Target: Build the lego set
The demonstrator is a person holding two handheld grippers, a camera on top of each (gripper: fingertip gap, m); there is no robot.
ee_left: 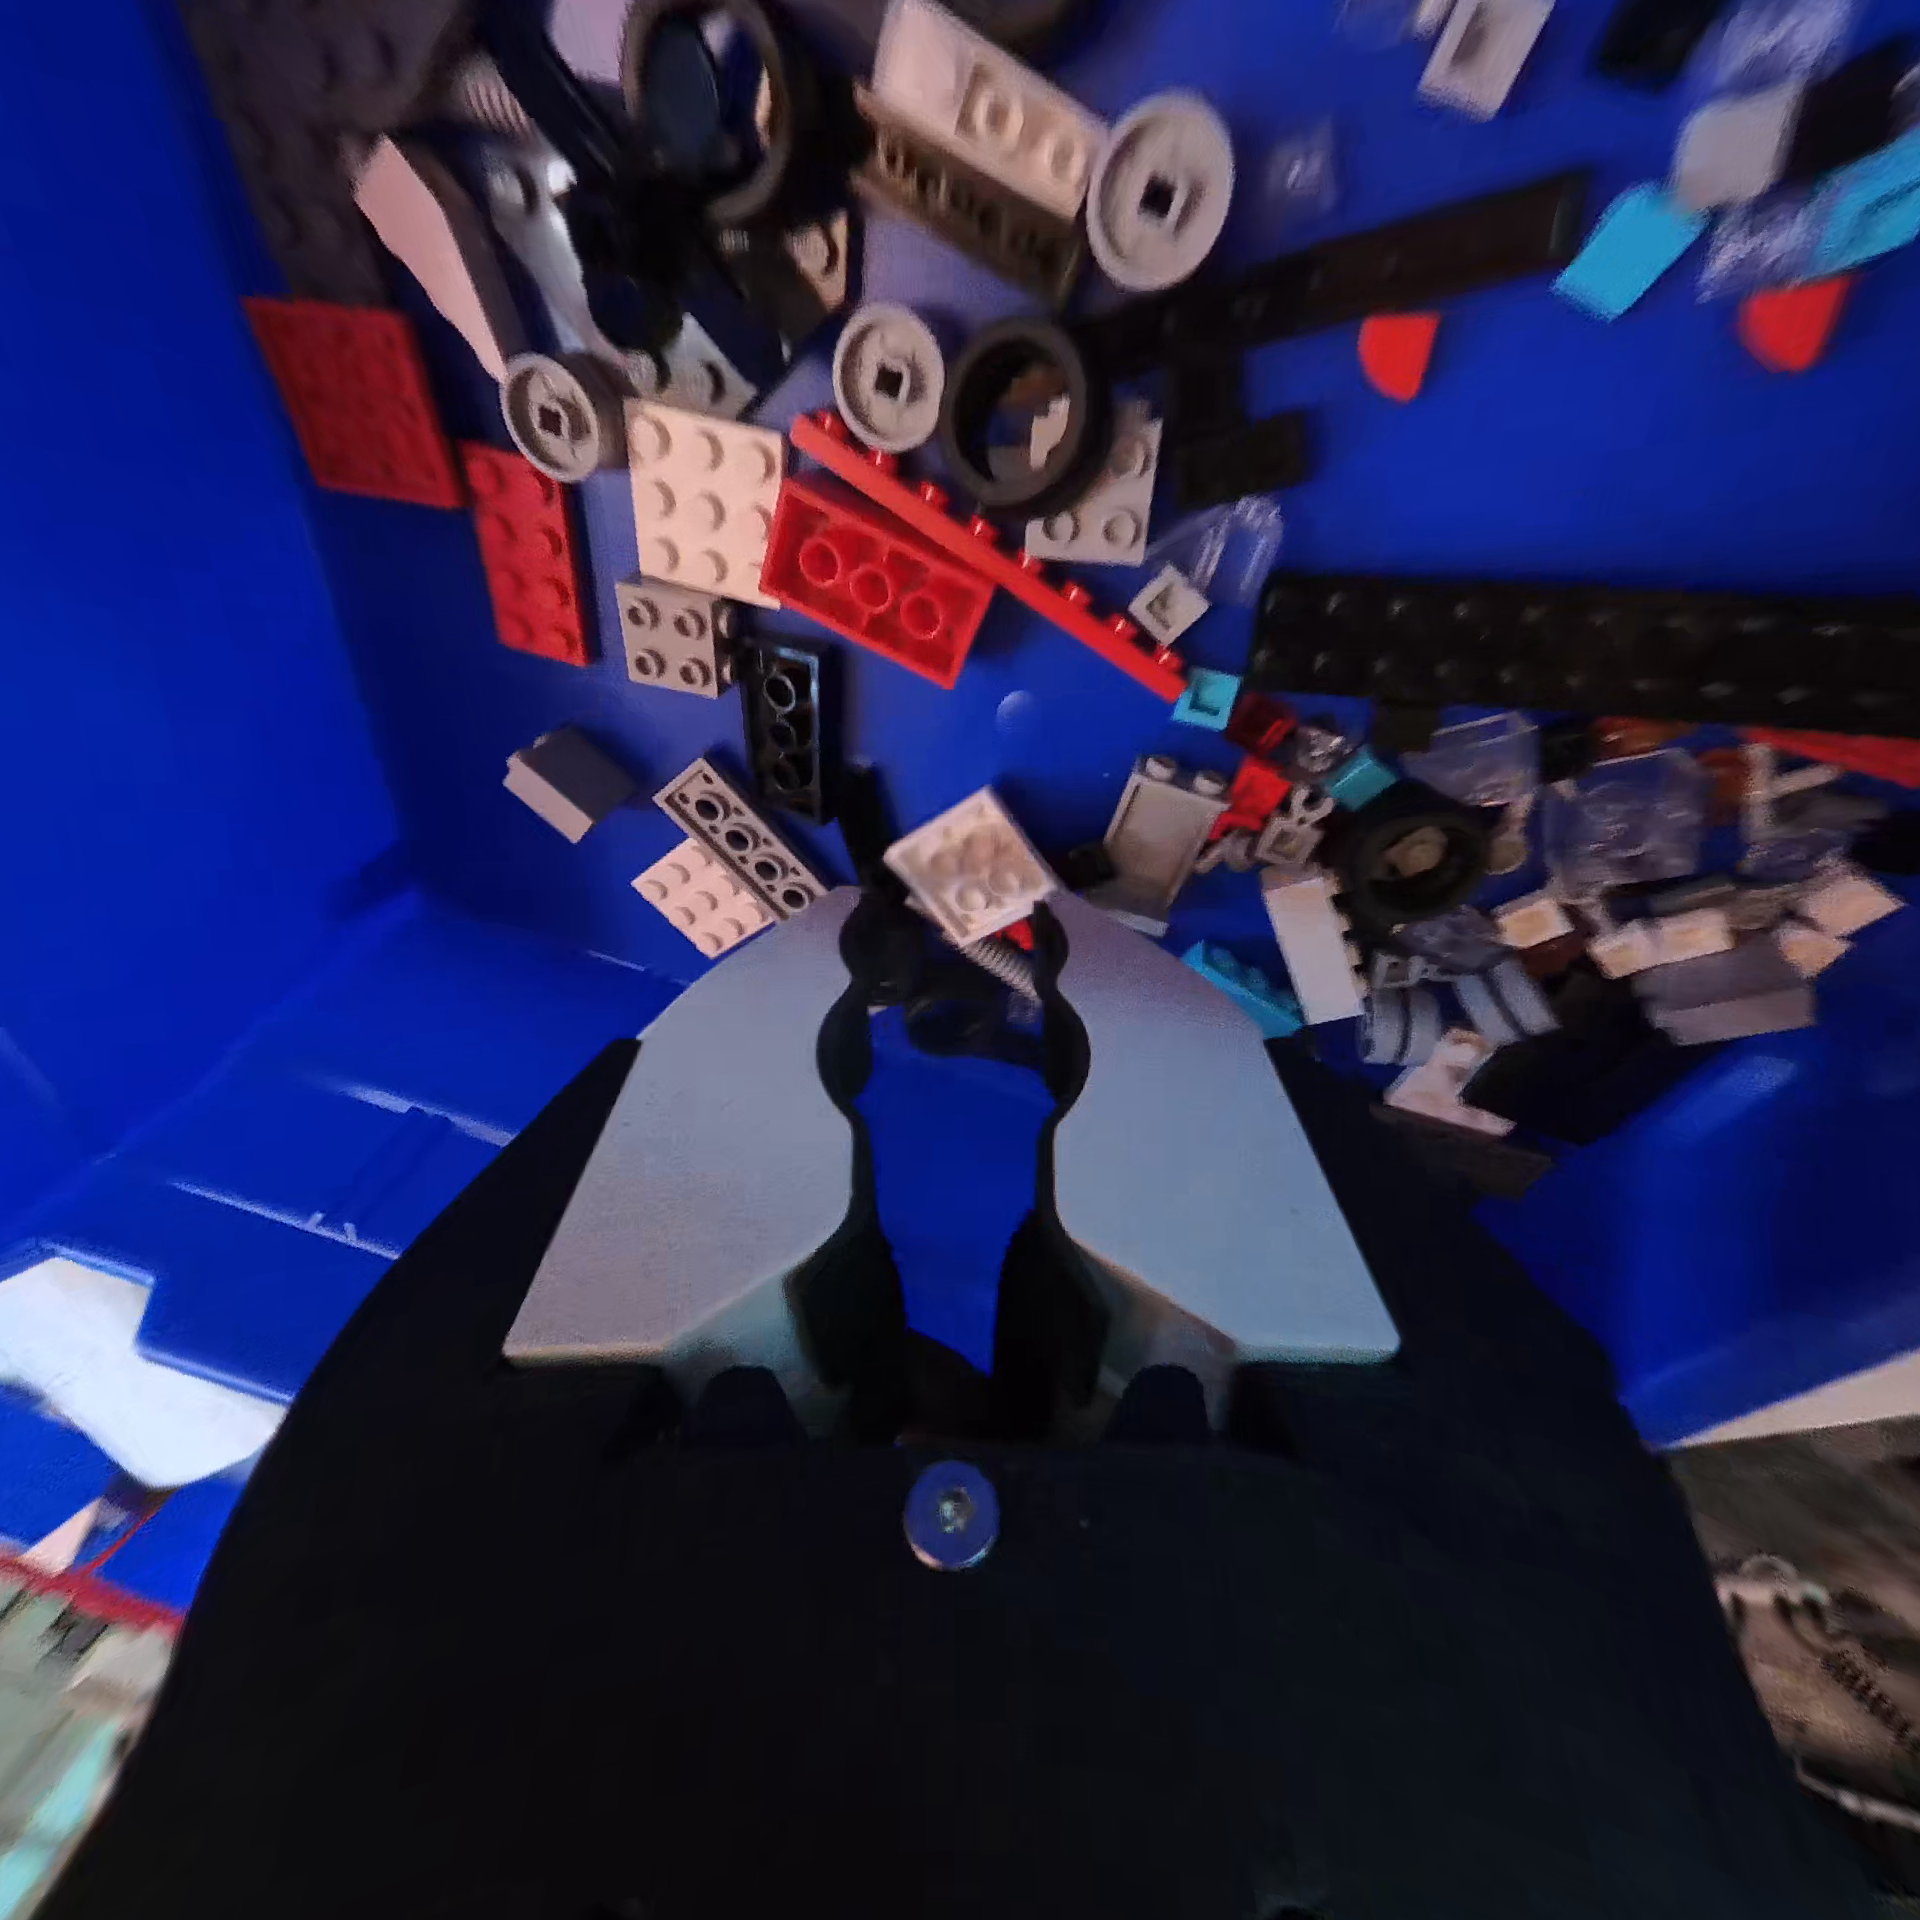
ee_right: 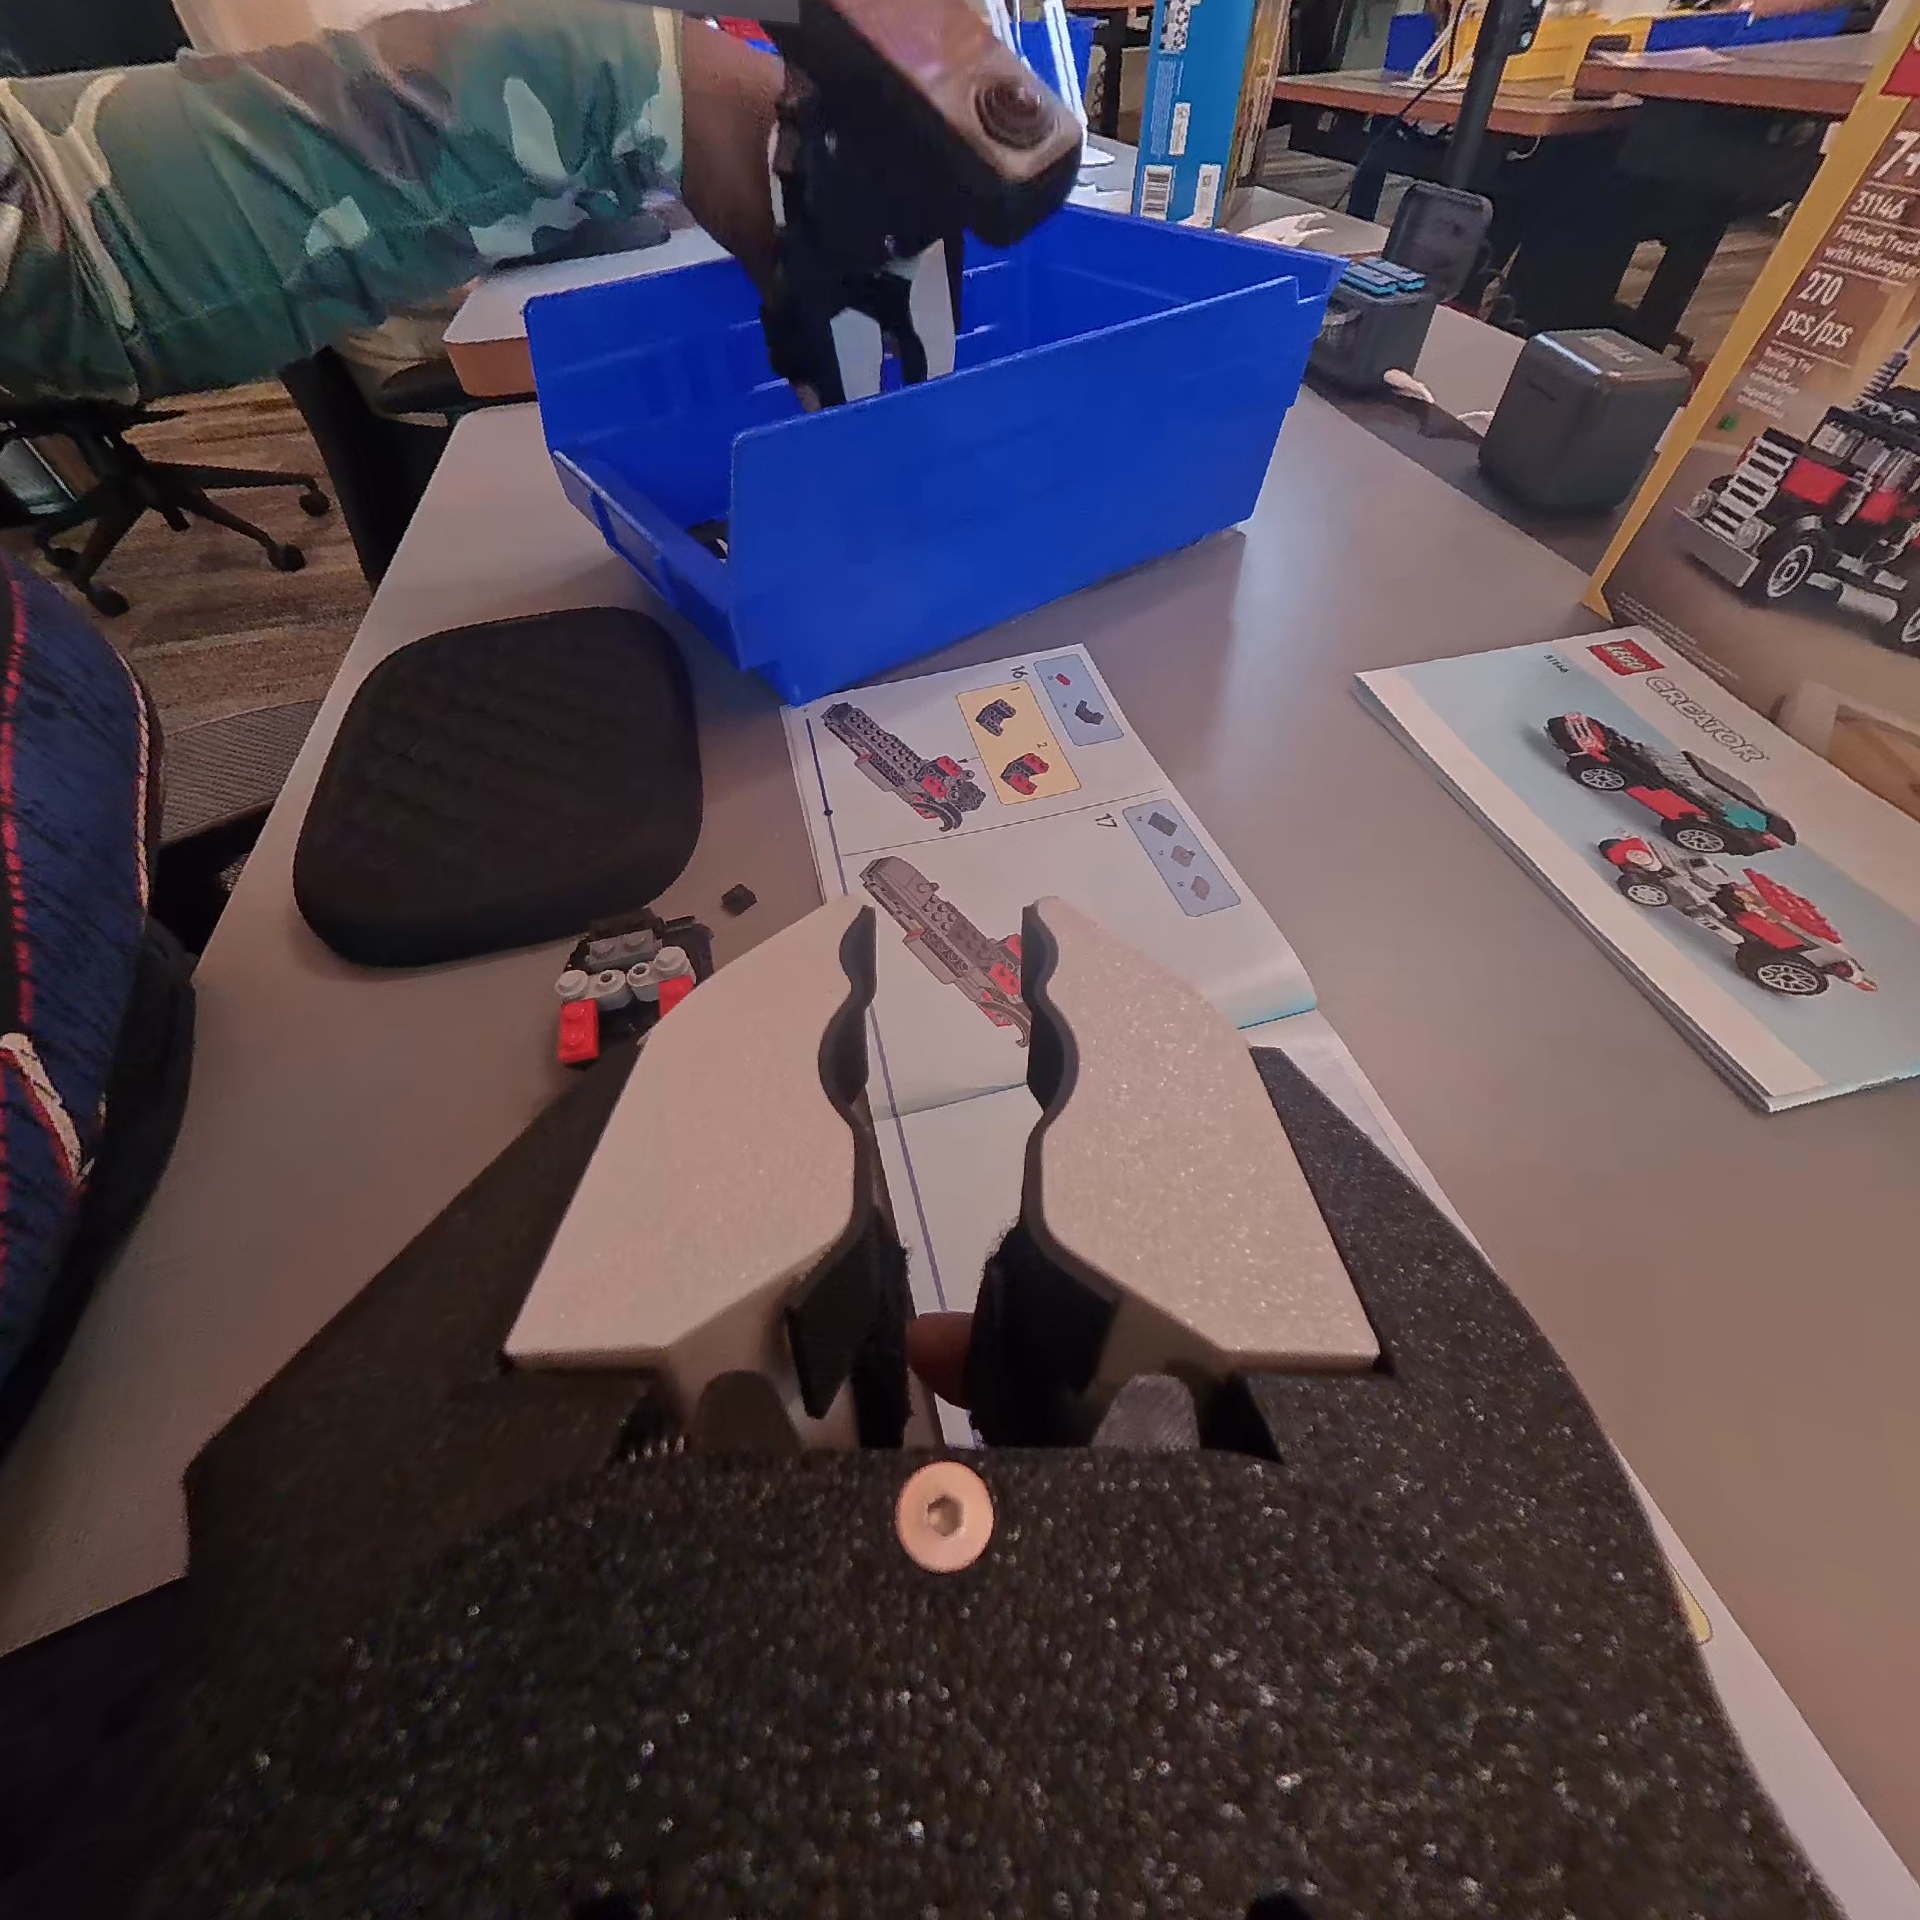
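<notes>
Blue bin (ee_left: 260, 727) is surrounding the left gripper (ee_left: 951, 935), parted over a white plate (ee_left: 971, 862) at twelve o'clock; approaching squarely seems wise. Right gripper (ee_right: 948, 935) is hovering parted, empty.

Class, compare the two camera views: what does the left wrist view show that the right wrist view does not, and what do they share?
Only the left wrist view shows the loose bricks inside: a red two-by-four brick, grey round wheel hubs and a long black studded plate.

Only the right wrist view shows the grey table, open instruction booklet, small part-built red and black model and black cushioned pad.

Both show the blue plastic bin and the left gripper.
</notes>
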